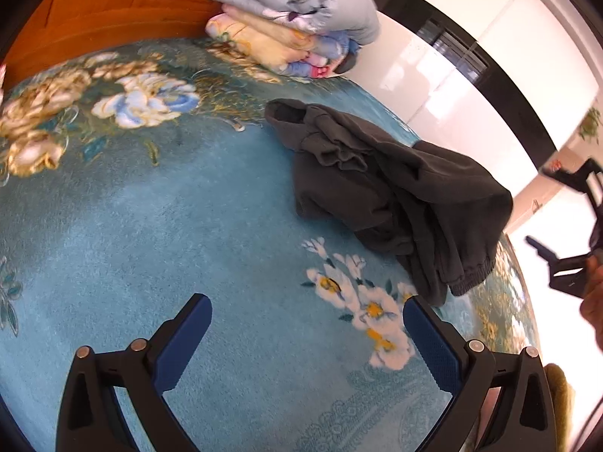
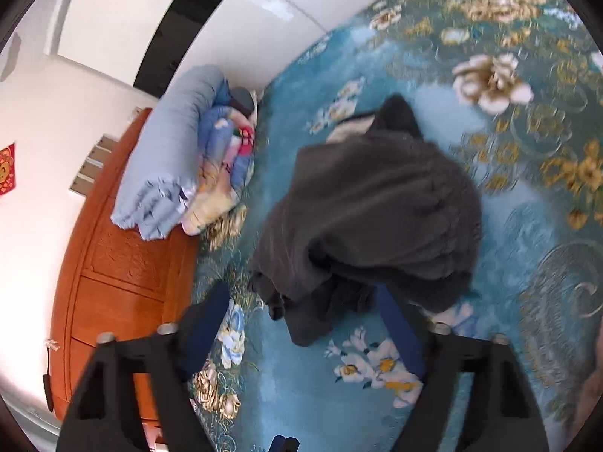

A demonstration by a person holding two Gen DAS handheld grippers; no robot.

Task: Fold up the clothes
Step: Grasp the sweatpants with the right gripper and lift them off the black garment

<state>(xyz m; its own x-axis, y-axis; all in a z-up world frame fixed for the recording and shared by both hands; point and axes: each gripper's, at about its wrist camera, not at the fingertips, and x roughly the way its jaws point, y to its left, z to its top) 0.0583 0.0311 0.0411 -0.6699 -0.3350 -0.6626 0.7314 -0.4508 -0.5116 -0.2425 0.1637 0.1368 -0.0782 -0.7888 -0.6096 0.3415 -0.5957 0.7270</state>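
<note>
Grey garment [image 1: 399, 196] bunched on bed [image 1: 188, 226].
Soft, limp fleece; I would pinch its ribbed hem. Both grippers' jaws spread, empty.

garment [image 1: 395, 192]: matt grey fleece | bedspread [image 1: 188, 226]: plush cloth | headboard [image 1: 113, 7]: glossy wood

no readable text, brand or number anywhere; only sign-like item is a red-and-gold paper decoration [image 2: 6, 168] on the white wall [image 2: 34, 120], its gold motif too blurred and cropped to make out any character.
</note>
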